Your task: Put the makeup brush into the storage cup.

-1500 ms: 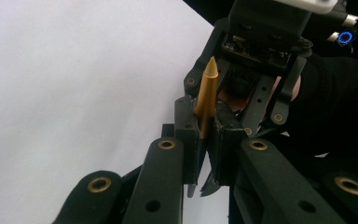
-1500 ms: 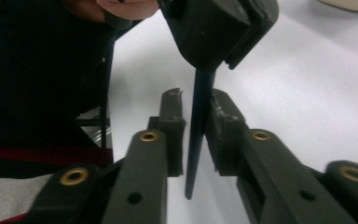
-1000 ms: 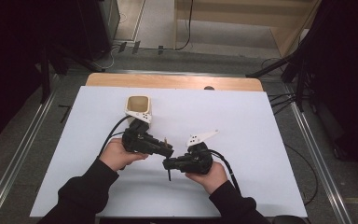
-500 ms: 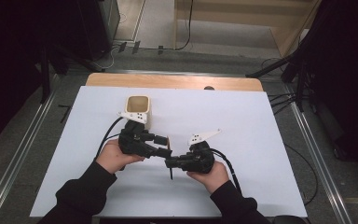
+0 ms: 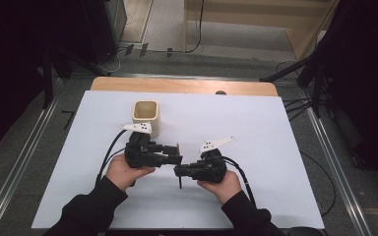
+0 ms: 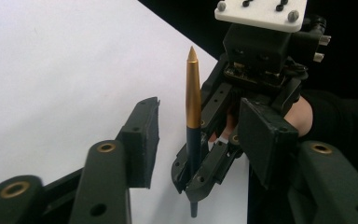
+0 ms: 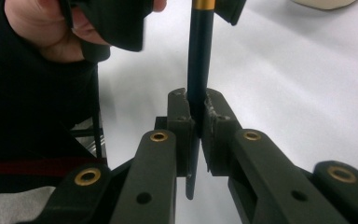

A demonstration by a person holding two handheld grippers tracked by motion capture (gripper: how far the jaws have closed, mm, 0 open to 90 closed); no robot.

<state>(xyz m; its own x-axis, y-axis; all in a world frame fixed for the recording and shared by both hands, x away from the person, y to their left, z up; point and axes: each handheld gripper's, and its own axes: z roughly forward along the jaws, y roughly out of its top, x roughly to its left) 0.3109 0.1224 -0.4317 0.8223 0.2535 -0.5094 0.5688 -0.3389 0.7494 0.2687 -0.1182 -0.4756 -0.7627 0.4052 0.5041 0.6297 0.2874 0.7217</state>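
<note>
While the right gripper (image 7: 196, 122) clamps the dark barrel of a pen (image 6: 193, 116), its jaws pressed tight against both sides, the pen stands upright between the two hands above the white table (image 5: 256, 123). Pen: gold tapered upper part, dark blue-black lower part, thin tip poking out below the right jaws. In the left gripper view, the right gripper (image 6: 204, 173) sits low on the barrel, gold end pointing up.

Left gripper (image 6: 200, 128): jaws partway apart, pads flanking the gold section, one on each side, neither touching it. Those jaws have just been closing in around the pen, gap visible on both sides.

High view: left gripper (image 5: 176, 153) and right gripper (image 5: 179, 172) meet nose to nose near the table's front middle, pen (image 5: 179, 164) between them. Cream cup (image 5: 145, 117) stands behind the left hand (image 5: 124, 169), apart from the pen. Right hand (image 5: 221, 182) grips its tool from below.
</note>
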